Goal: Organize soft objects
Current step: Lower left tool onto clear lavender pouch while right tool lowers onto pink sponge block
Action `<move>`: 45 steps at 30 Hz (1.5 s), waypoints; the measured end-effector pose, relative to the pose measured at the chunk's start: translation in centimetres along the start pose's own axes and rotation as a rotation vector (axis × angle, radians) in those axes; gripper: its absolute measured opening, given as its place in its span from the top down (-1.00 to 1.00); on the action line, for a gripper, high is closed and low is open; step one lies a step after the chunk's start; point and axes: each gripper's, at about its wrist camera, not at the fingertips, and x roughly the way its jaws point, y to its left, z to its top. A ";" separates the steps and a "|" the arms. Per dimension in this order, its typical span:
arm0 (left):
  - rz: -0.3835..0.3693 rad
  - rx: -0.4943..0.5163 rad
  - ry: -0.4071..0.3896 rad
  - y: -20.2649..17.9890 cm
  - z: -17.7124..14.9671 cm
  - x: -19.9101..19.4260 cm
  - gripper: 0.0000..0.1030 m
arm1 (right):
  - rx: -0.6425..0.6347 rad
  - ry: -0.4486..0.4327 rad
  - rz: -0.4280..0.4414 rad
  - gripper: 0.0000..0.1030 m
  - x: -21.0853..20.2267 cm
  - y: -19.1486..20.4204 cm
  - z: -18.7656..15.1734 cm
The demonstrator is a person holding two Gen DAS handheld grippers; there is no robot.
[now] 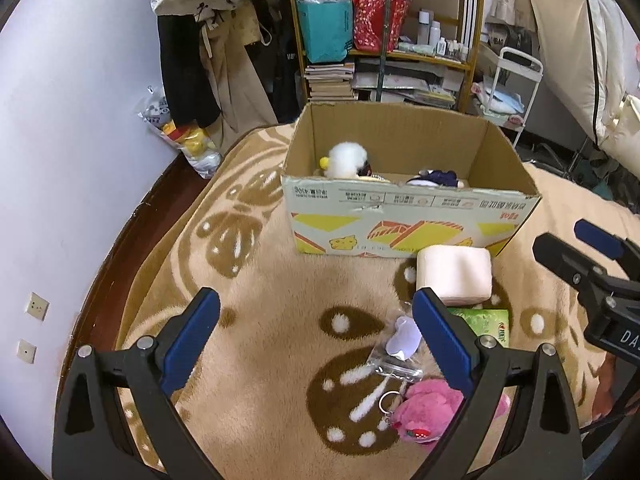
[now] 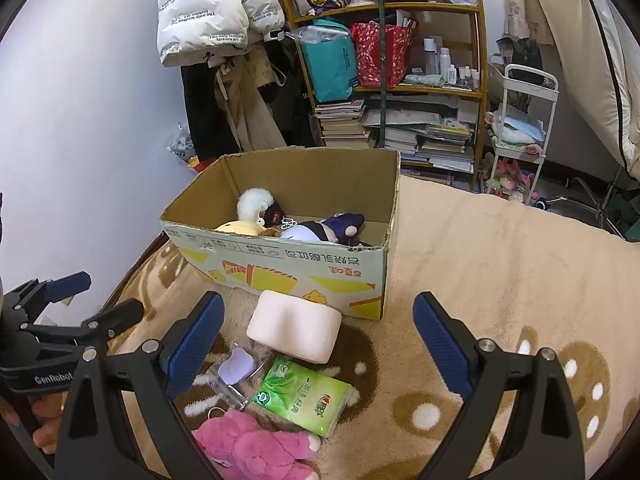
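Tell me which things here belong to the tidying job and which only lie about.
Job: open brown cardboard box; pale pink foam block; pink plush toy; green tissue pack.
Lying about: white puffer jacket; wooden bookshelf; red patterned bag.

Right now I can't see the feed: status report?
Both claws, left and right, open, empty. Pink plush, tissue pack, white cushion still outside box. Nothing blocking.

Lilac wall point(image 1: 80, 128), cluttered wooden shelf point(image 2: 420, 92) — beige patterned blanket point(image 2: 500, 264) underfoot.
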 end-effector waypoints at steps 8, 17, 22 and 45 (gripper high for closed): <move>-0.036 0.024 0.076 -1.4 -0.4 3.0 -0.86 | 0.010 0.056 0.020 -0.93 1.7 -0.4 0.1; -0.041 -0.011 0.151 -1.7 -0.5 6.8 -0.86 | 0.008 0.118 0.029 -0.93 4.3 -0.6 -0.1; -0.062 -0.027 0.189 -1.9 -0.5 8.4 -0.86 | 0.031 0.154 0.049 -0.93 5.7 -0.6 -0.3; -0.109 0.072 0.274 -5.3 -1.9 11.4 -0.86 | 0.119 0.279 0.072 -0.93 10.8 -1.8 -2.0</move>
